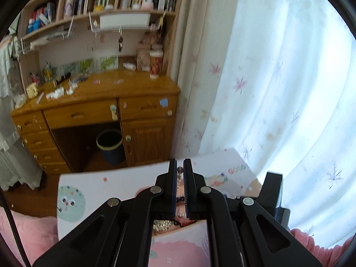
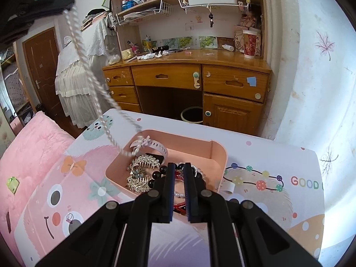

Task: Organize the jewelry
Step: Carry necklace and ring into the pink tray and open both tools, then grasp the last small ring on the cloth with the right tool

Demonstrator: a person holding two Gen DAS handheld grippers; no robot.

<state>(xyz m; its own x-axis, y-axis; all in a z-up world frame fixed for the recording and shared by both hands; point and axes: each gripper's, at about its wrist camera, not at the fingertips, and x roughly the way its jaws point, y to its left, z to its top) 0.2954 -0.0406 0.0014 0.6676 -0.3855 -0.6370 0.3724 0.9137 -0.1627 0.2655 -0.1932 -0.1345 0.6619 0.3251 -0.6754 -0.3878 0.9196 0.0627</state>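
Your left black two-finger gripper [image 1: 180,166] is raised high; in the right wrist view it shows at the upper left [image 2: 66,4], its jaws closed on the top of a twisted white bead necklace [image 2: 89,66] that hangs down from it. In its own view the fingers stand nearly together, a thin gap between the blue-edged pads [image 1: 174,189]. Your right black two-finger gripper [image 2: 180,166] sits low and level, fingers parallel with a narrow gap, nothing seen clamped between them
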